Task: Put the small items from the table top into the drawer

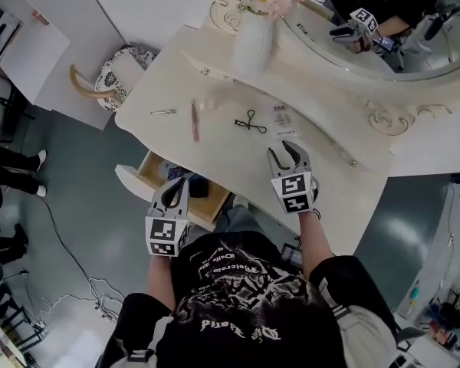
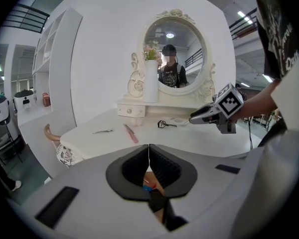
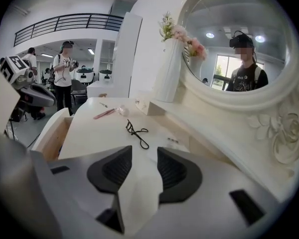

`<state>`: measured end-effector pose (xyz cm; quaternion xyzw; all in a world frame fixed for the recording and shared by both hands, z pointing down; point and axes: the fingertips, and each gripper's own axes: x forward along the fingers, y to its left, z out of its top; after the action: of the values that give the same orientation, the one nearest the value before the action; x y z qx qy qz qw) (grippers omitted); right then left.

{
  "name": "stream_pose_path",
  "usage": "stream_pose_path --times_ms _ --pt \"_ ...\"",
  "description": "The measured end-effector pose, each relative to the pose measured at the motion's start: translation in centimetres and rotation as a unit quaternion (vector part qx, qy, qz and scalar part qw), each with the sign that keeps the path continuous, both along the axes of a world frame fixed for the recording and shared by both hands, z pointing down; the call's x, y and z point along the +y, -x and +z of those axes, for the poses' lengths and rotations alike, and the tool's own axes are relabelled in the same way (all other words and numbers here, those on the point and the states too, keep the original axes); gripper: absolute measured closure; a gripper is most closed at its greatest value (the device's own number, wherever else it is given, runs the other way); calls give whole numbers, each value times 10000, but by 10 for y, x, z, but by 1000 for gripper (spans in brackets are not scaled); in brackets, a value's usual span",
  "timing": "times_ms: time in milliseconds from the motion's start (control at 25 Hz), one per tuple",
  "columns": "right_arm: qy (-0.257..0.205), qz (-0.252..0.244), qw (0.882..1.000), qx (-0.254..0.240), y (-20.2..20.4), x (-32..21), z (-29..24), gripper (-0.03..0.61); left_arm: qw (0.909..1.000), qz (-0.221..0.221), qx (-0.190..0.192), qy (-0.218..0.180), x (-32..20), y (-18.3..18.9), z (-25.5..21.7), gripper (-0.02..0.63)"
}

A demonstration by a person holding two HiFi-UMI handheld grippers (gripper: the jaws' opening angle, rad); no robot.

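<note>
Surface (image 1: 215, 156): white dressing table with a curved front edge, under a round mirror (image 1: 383, 48).
Vase (image 1: 253, 41): white, upright at the back of the surface, holding pink and white flowers.
Drawer (image 1: 148, 169): pulled open below the front edge, at the person's left; wooden inside, with a few small dark things lying in it.
Left claw (image 1: 177, 182): closed, pads pressed together with nothing gripped; held just above the open drawer.
Right claw (image 3: 142, 158): open, pads well apart with only bare surface between them; low over the surface near its front edge, pointing toward the mirror.
Eyelash curler (image 1: 251, 123): black, lying flat on the surface just ahead of the right claw, apart from it.
Pink stick (image 1: 194, 121): slim, lying flat to the left of the eyelash curler, well apart from both claws.
Metal clip (image 1: 163, 112): thin and silver, lying flat near the left end of the surface, beside the pink stick.
Small packet (image 1: 282, 116): pale, flat on the surface between the eyelash curler and the mirror's base; print too small to tell.
Items on the surface: none inside either claw.
</note>
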<state>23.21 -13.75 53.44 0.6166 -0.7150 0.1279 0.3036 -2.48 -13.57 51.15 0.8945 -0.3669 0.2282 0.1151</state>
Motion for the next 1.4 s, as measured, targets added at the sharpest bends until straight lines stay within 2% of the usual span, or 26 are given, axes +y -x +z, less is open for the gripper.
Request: stream_pose_path --times_ms 280,600,800,960,1160,1400 --pt "249 -22 9996 126 -18 -15 20 416 9999 -124 -71 -24 -2 3 -2 597" --pt "320 -151 9993 104 -23 -34 26 408 9998 42 -196 -22 -2 -7 1 597" --pt "333 58 9987 -383 -28 -42 36 369 9996 151 -245 -53 -7 -19 -2 597" --pt "280 18 9966 -778 -21 -45 28 353 9996 162 -224 -58 -13 -22 -6 597" --pt "302 138 9965 -767 -29 -49 35 341 9994 214 -285 16 -13 -27 -1 597" --pt "450 533 9934 -908 -45 -52 45 341 9990 241 -382 54 -14 -27 2 597"
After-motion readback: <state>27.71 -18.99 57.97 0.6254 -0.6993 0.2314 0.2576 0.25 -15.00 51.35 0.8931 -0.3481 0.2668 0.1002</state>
